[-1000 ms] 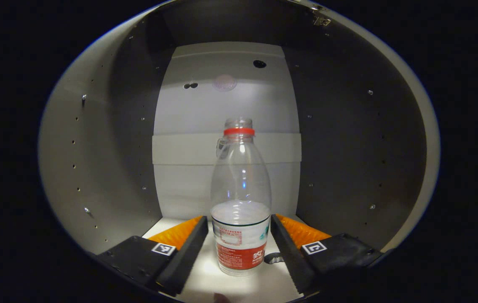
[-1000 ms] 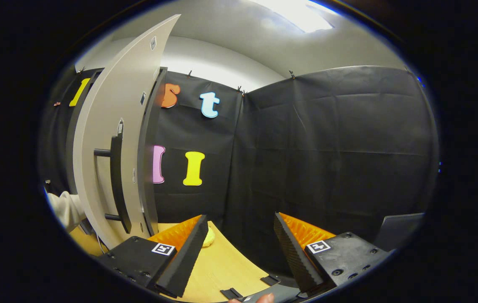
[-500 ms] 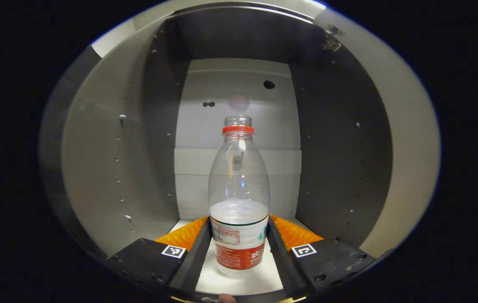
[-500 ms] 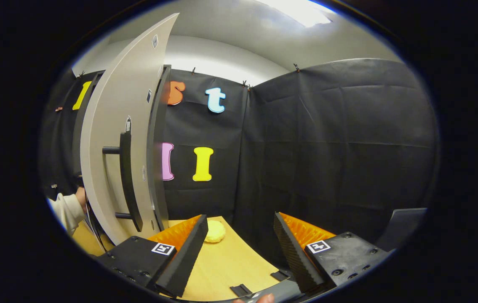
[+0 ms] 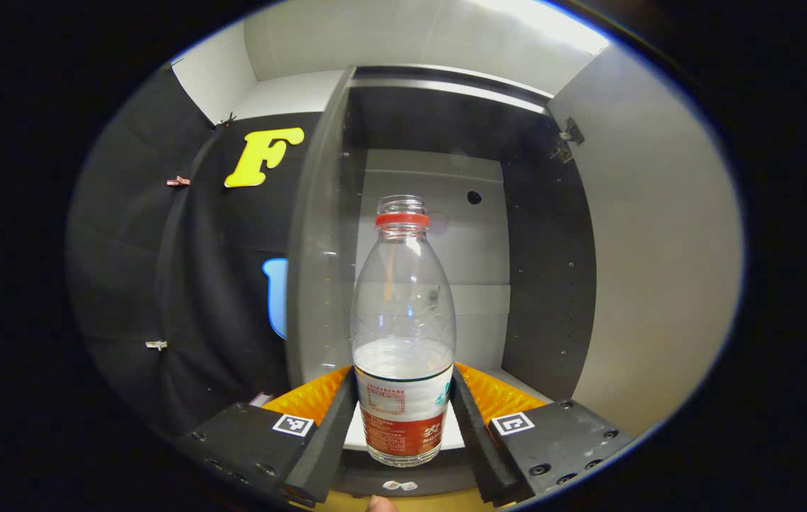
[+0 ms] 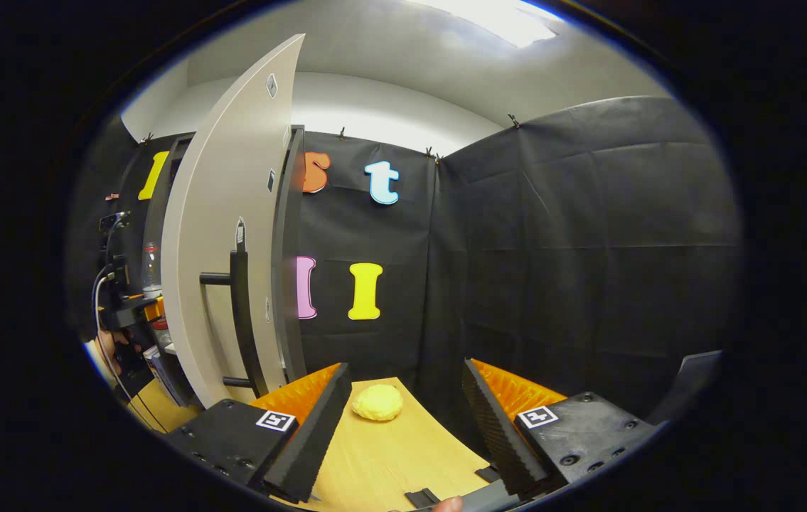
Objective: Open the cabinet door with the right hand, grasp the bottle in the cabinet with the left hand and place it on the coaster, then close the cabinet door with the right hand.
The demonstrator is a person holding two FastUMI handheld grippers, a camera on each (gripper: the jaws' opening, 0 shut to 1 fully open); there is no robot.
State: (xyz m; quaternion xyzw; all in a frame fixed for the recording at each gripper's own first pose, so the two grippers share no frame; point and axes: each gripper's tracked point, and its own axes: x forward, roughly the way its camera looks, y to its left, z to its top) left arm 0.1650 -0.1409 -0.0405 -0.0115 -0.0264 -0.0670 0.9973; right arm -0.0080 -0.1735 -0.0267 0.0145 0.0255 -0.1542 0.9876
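A clear plastic bottle with a red neck ring, no cap and a red-and-white label stands upright between the fingers of my left gripper, which is shut on its lower body. It hangs just in front of the open cabinet, lifted off the shelf. The cabinet door stands open at the right. In the right gripper view, my right gripper is open and holds nothing. It is over the wooden table, right of the door and its dark bar handle. The bottle shows far left.
A yellow round lumpy pad lies on the table just beyond my right fingers; I cannot tell if it is the coaster. Black cloth walls close the booth behind and to the right. A hand and cable show at the far left.
My left gripper shut on the bottle, then drew back out of the cabinet with it. The right gripper stayed open while its view shifted, bringing the yellow pad into full sight.
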